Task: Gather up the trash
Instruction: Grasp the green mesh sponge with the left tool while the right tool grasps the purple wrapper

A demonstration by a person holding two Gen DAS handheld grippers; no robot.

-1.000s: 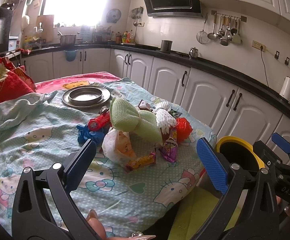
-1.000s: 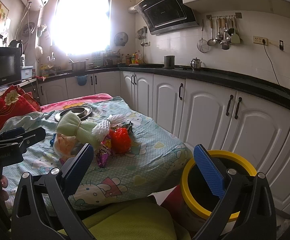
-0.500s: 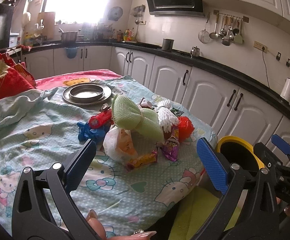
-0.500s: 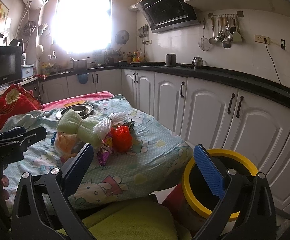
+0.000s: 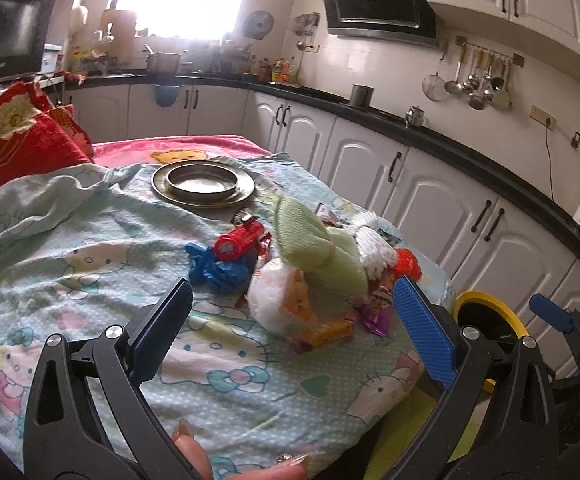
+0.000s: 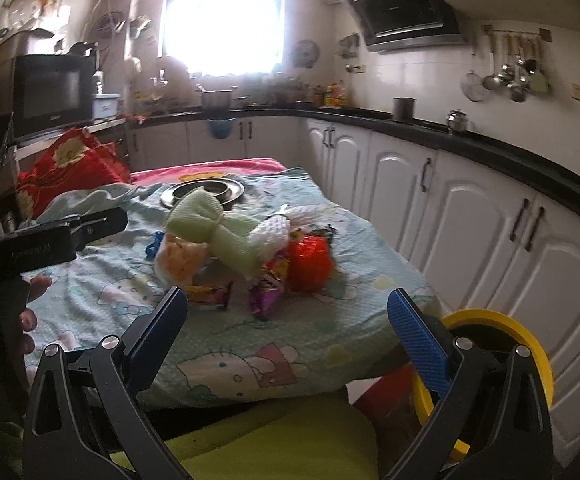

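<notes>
The left claw (image 5: 290, 320), black-framed with ribbed blue pads, stands wide and grips nothing at the bottom of its view; the right claw (image 6: 286, 326), of the same build, is likewise wide and empty low in its frame; a soft pale-green cartoon-print cloth (image 5: 90, 280) with fine white dots covers the surface, rumpled toward the left; at centre frame lies the trash pile: a crinkled clear plastic bag with orange contents (image 5: 286, 300), a glossy orange snack wrapper (image 5: 328, 333), a shiny purple foil wrapper (image 5: 376, 314), a crumpled blue plastic bag (image 5: 214, 268), a red cylindrical flashlight-like item (image 5: 238, 240), a crumpled red plastic bag (image 6: 308, 266); a knitted pale-green bow-shaped cloth (image 5: 314, 240) lies over them; beyond, a round metal plate (image 5: 204, 190) carries a shallow metal dish; at lower right, a yellow-rimmed round bin (image 6: 506, 344) stands beside the surface, its dark inside unreadable.
</notes>
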